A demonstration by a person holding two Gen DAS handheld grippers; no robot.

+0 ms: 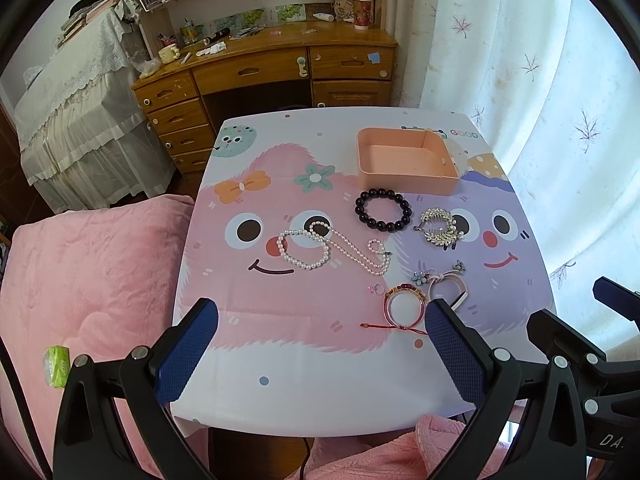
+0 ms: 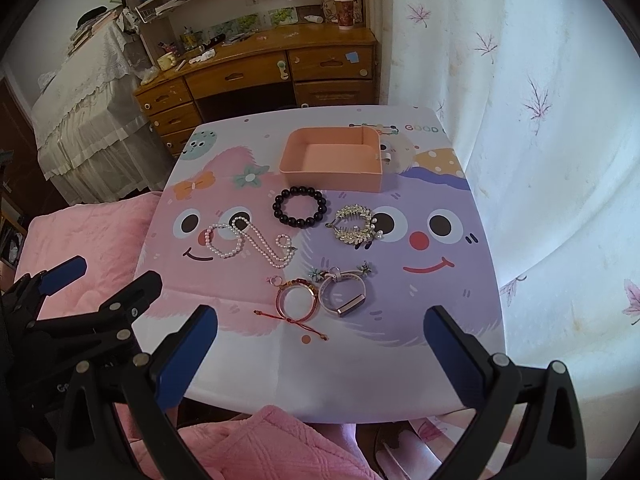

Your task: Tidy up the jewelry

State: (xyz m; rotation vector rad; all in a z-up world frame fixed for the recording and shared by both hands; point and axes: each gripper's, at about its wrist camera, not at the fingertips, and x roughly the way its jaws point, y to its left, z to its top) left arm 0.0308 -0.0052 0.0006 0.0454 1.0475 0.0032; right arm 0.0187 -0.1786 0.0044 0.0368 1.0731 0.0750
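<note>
An empty peach tray (image 1: 406, 178) (image 2: 332, 178) sits at the table's far side. In front of it lie a black bead bracelet (image 1: 383, 210) (image 2: 300, 207), a gold leaf hair comb (image 1: 440, 227) (image 2: 356, 224), a pearl necklace (image 1: 332, 250) (image 2: 252, 242), a red cord bracelet (image 1: 404, 306) (image 2: 298, 300), a small pink ring (image 1: 377, 289), a pale watch band (image 2: 344, 296) (image 1: 448, 286) and flower earrings (image 1: 420, 278). My left gripper (image 1: 320, 320) and right gripper (image 2: 320, 324) are open and empty, hovering over the near edge.
The small table has a cartoon cloth (image 1: 300, 320) (image 2: 420, 280). A pink blanket (image 1: 88, 280) lies to the left. A wooden desk (image 1: 260, 68) stands behind. A white curtain (image 1: 540, 120) hangs at the right.
</note>
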